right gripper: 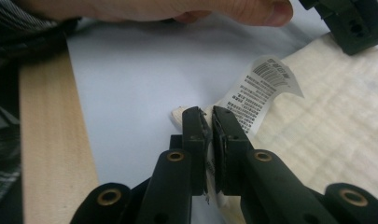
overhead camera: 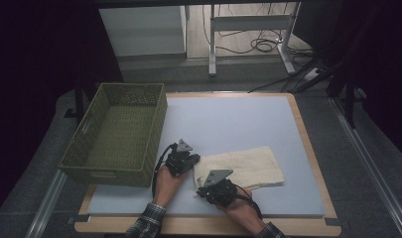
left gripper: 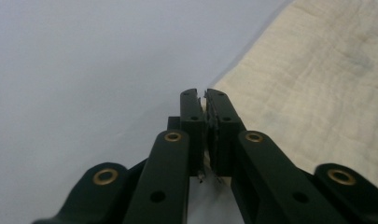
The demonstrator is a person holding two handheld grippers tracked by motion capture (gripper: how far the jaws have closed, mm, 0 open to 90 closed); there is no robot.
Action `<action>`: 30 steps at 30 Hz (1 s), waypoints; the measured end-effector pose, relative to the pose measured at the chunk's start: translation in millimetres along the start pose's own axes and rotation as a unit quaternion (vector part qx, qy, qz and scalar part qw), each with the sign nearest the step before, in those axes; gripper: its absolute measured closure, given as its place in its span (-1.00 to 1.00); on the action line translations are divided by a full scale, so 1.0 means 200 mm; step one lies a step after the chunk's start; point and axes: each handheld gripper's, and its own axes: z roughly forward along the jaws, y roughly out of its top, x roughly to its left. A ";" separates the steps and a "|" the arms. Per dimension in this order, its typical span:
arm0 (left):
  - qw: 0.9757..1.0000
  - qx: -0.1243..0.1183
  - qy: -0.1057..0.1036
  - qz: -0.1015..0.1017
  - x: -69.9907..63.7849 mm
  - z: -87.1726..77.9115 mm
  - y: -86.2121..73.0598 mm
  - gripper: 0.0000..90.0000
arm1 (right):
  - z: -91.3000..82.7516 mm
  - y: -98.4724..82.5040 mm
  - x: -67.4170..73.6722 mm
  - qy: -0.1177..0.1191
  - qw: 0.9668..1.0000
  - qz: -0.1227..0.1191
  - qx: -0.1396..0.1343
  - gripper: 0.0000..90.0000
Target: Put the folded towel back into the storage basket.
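Left fingers [left gripper: 192, 116]: closed together on the edge of the cream cloth [left gripper: 317, 88]; a thin strip of fabric is seen pinched between the pads.
Right fingers [right gripper: 195, 130]: closed on a corner of the cloth, just beside its printed white label [right gripper: 263, 88].
Left gripper [overhead camera: 194, 159]: held low over the worktop [overhead camera: 228, 119], pointed toward the cloth's left end; the hand [overhead camera: 166, 181] and a checked sleeve are seen behind it.
Right gripper [overhead camera: 201, 191]: laid at the cloth's near left corner, the forearm brought in from the bottom edge.
Cloth: spread flat on the worktop's near half, right of centre.
Basket [overhead camera: 92, 131]: green woven, set at the worktop's left edge, well apart from the cloth; nothing is seen in it.
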 end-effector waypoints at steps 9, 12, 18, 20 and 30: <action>0.999 -0.042 -0.008 0.002 -0.02 -0.02 0.08 0.94 | -0.11 0.01 -0.02 0.012 0.999 0.015 -0.034 0.87; 0.999 -0.050 -0.008 0.012 -0.05 -0.03 0.12 0.94 | -0.16 0.01 -0.04 0.013 0.998 0.024 -0.048 0.87; 0.998 -0.058 -0.010 0.025 -0.09 -0.03 0.20 0.92 | -0.27 -0.01 -0.09 0.014 0.996 0.042 -0.073 0.87; 0.998 -0.058 -0.010 0.028 -0.10 -0.02 0.21 0.92 | -0.30 -0.02 -0.10 0.011 0.996 0.046 -0.077 0.87; 0.997 -0.065 -0.015 0.039 -0.15 0.02 0.27 0.90 | -0.39 -0.10 -0.16 -0.001 0.994 0.067 -0.084 0.86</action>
